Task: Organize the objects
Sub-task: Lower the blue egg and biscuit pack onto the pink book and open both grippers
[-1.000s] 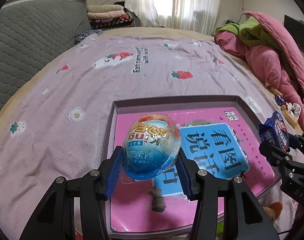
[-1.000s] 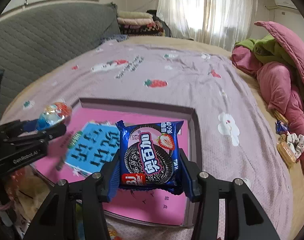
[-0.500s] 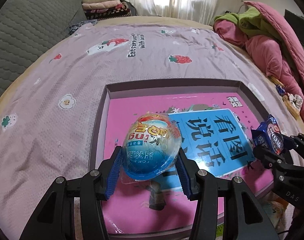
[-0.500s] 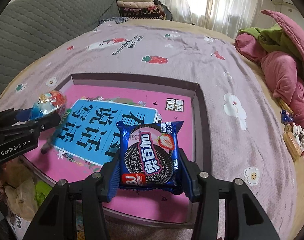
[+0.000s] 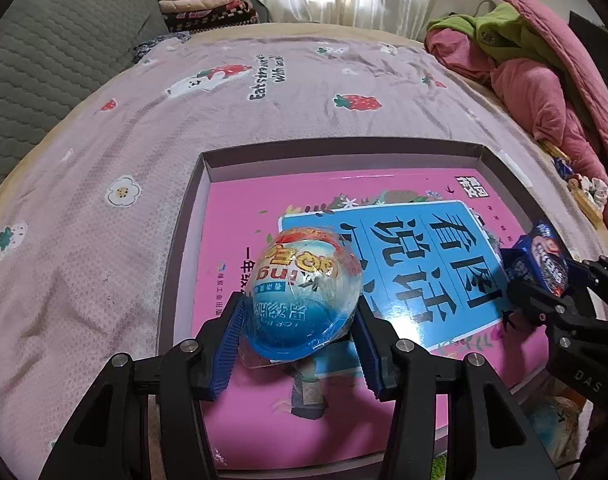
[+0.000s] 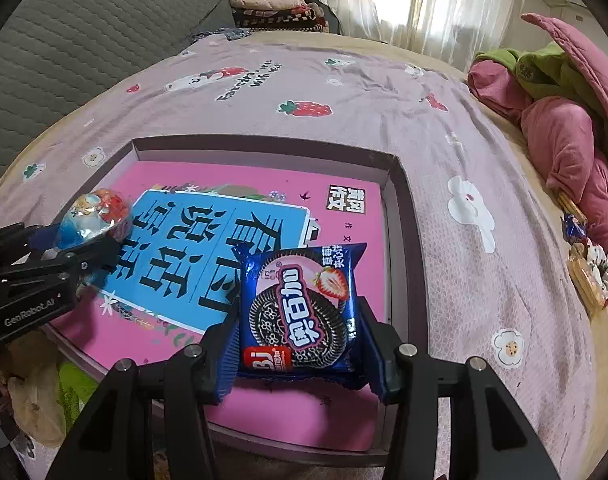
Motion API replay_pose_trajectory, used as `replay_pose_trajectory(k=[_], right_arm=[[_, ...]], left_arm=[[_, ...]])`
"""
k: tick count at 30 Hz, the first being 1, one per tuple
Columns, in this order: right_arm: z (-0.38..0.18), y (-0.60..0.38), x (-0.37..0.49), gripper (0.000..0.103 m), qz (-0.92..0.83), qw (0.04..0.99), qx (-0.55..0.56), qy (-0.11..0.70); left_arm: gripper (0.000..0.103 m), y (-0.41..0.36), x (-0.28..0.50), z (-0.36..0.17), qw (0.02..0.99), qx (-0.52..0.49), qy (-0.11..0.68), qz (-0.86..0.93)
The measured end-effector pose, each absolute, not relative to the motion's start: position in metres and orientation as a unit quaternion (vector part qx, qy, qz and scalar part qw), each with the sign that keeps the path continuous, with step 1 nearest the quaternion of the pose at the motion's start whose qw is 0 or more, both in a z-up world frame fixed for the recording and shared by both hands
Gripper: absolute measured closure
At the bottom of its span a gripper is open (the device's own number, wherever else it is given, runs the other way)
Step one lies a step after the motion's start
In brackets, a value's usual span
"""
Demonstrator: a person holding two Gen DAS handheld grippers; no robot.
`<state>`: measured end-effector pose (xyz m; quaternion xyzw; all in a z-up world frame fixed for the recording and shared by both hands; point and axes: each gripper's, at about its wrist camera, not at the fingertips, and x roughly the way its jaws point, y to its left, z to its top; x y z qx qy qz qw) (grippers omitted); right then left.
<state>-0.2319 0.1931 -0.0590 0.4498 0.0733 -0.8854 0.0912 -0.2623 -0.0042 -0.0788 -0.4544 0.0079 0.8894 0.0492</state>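
Holding a wrapped egg [image 5: 306,292] in the left gripper [image 5: 299,332] and a biscuit packet [image 6: 299,308] in the right gripper [image 6: 299,354], both clamped above the box's [image 6: 400,216] near edge; lower gently, release flat inside

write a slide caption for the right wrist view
Right claw grips a blue cookie packet over the pink-lined box on the bed.

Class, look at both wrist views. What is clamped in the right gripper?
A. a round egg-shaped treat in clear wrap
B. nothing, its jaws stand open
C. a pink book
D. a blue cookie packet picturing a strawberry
D: the right gripper presses its pads on both sides of the blue cookie packet, held over the pink-lined box.
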Motion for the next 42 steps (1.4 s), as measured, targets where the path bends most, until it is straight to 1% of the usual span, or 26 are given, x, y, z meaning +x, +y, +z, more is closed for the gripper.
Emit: replay_pose_trajectory(k=[28,31,32,33,42], right_arm=[[-0.045,0.202,-0.229,0.051,-0.896,0.089,0.431,0.057],[-0.043,0.202,-0.229,0.051,-0.897,0.090,0.429,0.055],[-0.042,0.202,-0.229,0.051,-0.897,0.090,0.429,0.055],[-0.042,0.202,-0.228,0.051,-0.898,0.092,0.427,0.055],[-0.032,0.201,-0.223,0.051,-0.904,0.099,0.413,0.055]], left_arm=[[0.049,0.003,-0.258,-0.073,0.069,-0.459,0.015,0.885],[0.047,0.002,-0.256,-0.071,0.075,-0.459,0.012,0.885],[0.043,0.003,-0.255,-0.069,0.078,-0.458,0.015,0.886],[0.042,0.002,-0.254,-0.068,0.078,-0.456,0.016,0.887],[0.042,-0.001,-0.250,-0.058,0.077,-0.449,0.008,0.890]])
